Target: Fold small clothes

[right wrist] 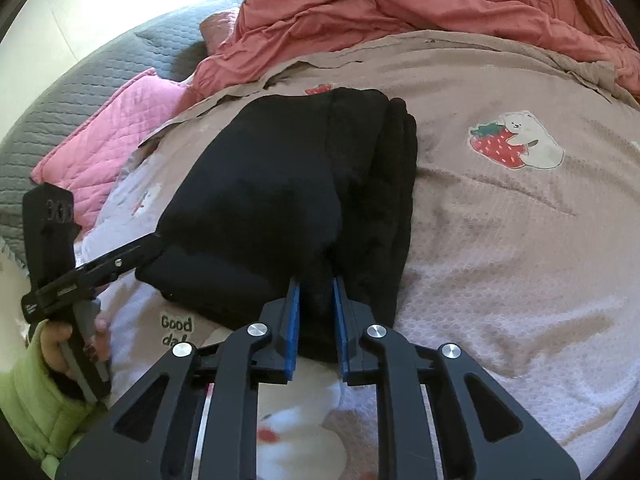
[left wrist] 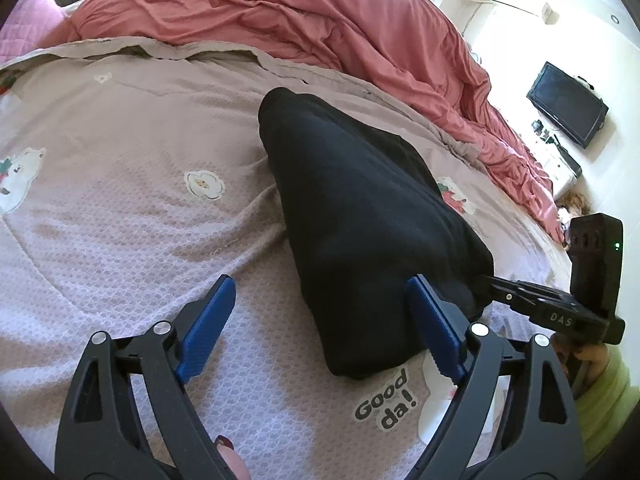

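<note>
My right gripper [right wrist: 316, 320] is clamped on a bunched fold at the near edge of the black garment [right wrist: 288, 200], the blue pads narrow with dark cloth pinched between them. My left gripper [left wrist: 320, 320] stands wide, holding nothing: one blue pad rests just beside the garment's near corner, the other sits out over bare cover.

The garment itself lies in the middle of the mauve bedspread [right wrist: 500, 220], already doubled into a thick wedge with stacked layers showing along its far right side (it looks like small trousers or a sweatshirt, I can't say which). A printed "Good da!" patch [left wrist: 386, 400] sits just beside its near corner. Beyond the bedspread a rumpled coral duvet [left wrist: 320, 12] heaps up, and a pink quilted pillow [right wrist: 116, 136] lies off to the left.

I judge I'm mid-fold, with at least one fold laid and the right side gripping for another. The next move calls for my left gripper to close on the matching corner, so both sides lift together; otherwise the wedge will skew. I should carry the edge over evenly and watch that the lower layers don't drag along.
</note>
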The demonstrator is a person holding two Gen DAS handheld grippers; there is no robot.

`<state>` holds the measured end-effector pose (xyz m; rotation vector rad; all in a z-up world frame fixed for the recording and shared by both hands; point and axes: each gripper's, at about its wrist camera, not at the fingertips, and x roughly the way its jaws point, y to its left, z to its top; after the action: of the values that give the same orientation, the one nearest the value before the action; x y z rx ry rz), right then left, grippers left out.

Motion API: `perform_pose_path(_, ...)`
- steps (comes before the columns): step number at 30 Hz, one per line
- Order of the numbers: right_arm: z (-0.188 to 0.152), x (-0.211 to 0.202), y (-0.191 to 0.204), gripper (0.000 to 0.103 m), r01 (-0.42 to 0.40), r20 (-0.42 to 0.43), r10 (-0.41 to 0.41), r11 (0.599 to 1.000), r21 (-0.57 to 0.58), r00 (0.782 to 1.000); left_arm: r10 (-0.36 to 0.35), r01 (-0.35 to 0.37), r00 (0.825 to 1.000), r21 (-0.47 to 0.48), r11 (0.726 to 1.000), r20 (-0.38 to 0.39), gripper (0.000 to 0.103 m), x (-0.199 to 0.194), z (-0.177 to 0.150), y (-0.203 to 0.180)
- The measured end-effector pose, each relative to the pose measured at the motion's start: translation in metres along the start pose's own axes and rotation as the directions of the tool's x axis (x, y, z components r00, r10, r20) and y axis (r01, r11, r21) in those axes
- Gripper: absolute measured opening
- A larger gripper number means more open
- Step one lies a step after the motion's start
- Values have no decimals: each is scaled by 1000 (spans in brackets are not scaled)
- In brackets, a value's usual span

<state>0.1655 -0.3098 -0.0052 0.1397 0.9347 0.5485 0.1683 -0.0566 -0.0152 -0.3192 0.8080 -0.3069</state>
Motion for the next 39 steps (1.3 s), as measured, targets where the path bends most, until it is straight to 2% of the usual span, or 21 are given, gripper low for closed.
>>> perform_pose_path(19, -3, -8, 10, 35, 75, -17, -75, 997, -7, 997, 13, -13, 1000, 1, 1000, 2, 83, -3, 0, 1)
perform_pose_path(23, -1, -18, 12, 39, 88, 6, -88, 996, 4, 996, 20, -20, 1000, 0, 1000, 15, 83, -6, 1, 0)
perform_pose_path(25, 6, -28, 15, 41, 80, 51, -80, 997, 7, 996, 28, -28, 998, 0, 1000, 49, 83, -13, 3, -1)
perform_pose_path(27, 16, -34, 15, 53, 79, 89, -80, 997, 11, 993, 36, -36, 996, 2, 999, 85, 83, -20, 5, -3)
perform_pose_path(29, 32, -34, 14, 54, 89, 119, -90, 996, 20, 989, 54, -57, 991, 19, 998, 125, 82, -27, 8, -7)
perform_pose_path(33, 62, -18, 5, 54, 109, 120, -113, 993, 44, 986, 70, -80, 985, 59, 995, 157, 77, -28, 14, -16)
perform_pose_path(37, 91, 11, -10, 56, 95, 92, -106, 989, 115, 990, 59, -72, 991, 99, 993, 122, 73, -13, 20, -28)
perform_pose_path(39, 103, 28, -11, 72, 96, 75, -106, 988, 119, 992, 55, -62, 997, 147, 987, 51, 71, 4, 17, -37)
